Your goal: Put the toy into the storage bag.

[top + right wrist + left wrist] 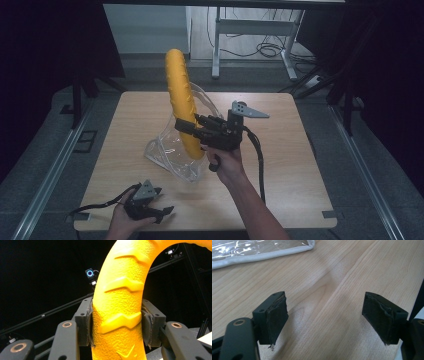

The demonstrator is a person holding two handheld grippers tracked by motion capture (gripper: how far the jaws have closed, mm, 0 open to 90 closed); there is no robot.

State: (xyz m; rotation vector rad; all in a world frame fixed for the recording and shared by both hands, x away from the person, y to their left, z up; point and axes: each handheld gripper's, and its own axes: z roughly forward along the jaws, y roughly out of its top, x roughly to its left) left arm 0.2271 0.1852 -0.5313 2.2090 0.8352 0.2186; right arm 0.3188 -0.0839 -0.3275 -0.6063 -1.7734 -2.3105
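Down at the near left edge of the wooden table (280, 165), the left hand (119, 220) is cradling the left gripper (159, 212), which is lying low over the wood with its jaws spread wide and nothing between them. In the left gripper view those two black pads (275, 320) are standing well apart over bare wood grain, and the white-trimmed corner of a clear plastic bag (257, 251) is lying just beyond them at the top left.

Moving to the middle of the table, the clear plastic bag (167, 155) is sitting crumpled and half upright, its mouth gaping. A long yellow ring-shaped toy (180, 95) is rising out of it, standing nearly on end, its lower part down inside the bag and its top arching high above the table.

Just right of that, the right gripper (187, 127) is reaching in from the right, its jaws clamping the yellow toy about midway up. The right gripper view is giving the close look: the pads (147, 325) are pressing both flanks of the ridged yellow curve (120, 315), squeezing in on it. The right hand (227, 162) is gripping the handle from below, the black cable (259, 160) looping down beside the forearm.
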